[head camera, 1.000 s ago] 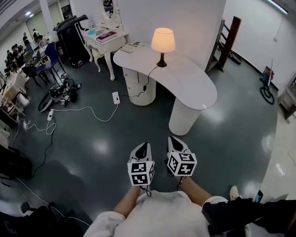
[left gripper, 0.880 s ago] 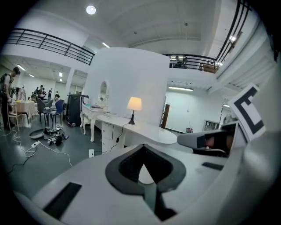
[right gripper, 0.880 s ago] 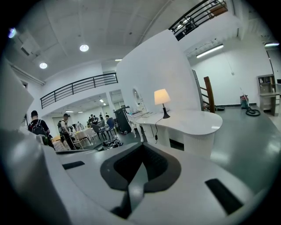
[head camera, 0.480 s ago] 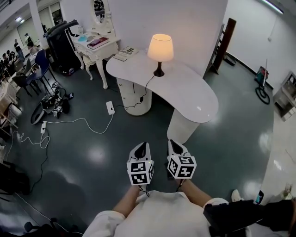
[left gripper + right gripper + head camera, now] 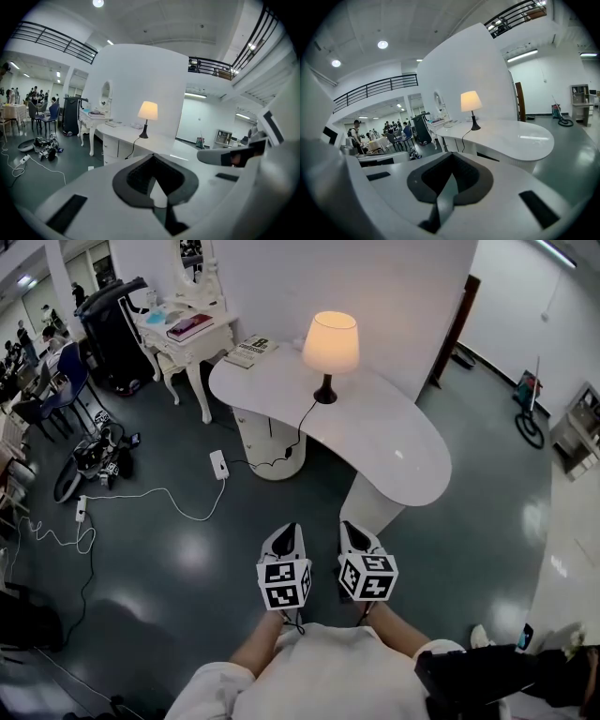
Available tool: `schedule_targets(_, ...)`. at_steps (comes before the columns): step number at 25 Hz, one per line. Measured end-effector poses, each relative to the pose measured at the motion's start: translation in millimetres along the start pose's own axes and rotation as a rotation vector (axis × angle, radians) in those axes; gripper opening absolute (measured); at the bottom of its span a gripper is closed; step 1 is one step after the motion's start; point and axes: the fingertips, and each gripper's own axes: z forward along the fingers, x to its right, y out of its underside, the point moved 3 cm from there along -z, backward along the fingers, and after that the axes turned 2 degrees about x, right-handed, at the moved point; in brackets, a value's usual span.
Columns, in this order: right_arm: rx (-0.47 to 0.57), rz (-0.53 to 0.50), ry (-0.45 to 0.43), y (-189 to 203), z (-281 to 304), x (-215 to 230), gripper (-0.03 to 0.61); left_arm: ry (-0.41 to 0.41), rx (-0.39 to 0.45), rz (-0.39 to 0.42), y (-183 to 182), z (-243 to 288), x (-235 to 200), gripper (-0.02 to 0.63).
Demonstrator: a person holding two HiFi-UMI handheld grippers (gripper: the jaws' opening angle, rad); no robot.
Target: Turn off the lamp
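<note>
The approach is judged to be the step in hand. The lamp (image 5: pixel 330 348) is lit and stands on the far part of the curved white table (image 5: pixel 403 451), close to the wall and well apart from both grippers. The left gripper (image 5: pixel 288 540) and the right gripper (image 5: pixel 353 536) are held side by side at the near edge of the scene, above dark floor. Each is seen with its jaws together and nothing between them.

The lamp has to be brought within reach, and one gripper then carried to the switch. The switch cannot be made out at this range. It is perhaps set on the black cord (image 5: pixel 292 435), which is led from the lamp's base over the table's left edge and down toward the white power strip (image 5: pixel 218 464) on the floor. For a push or rocker switch, joined jaws are judged sufficient.

Open floor is left between the grippers and the table's near rounded edge, which is met first on the right. The tabletop around the lamp is bare, so a reach from the near side is unobstructed. Behind the lamp little room is left by the wall. Loose cables (image 5: pixel 141 493) are spread on the floor at the left and are best avoided.
</note>
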Motion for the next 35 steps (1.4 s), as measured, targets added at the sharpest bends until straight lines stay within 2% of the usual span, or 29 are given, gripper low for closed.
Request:
schedule_targets(20,-0.001,0.046,0.101,-39.0,108.5,-3.5,-0.002,0.07,-0.006,-0.011,-51.8,107.3,-79.0,-0.002)
schedule_targets(35,-0.052,0.087,0.139,-31.1,140.7,1.6,-0.002,0.079,-0.074,-0.022,-42.3,141.1,-104.3,-0.002)
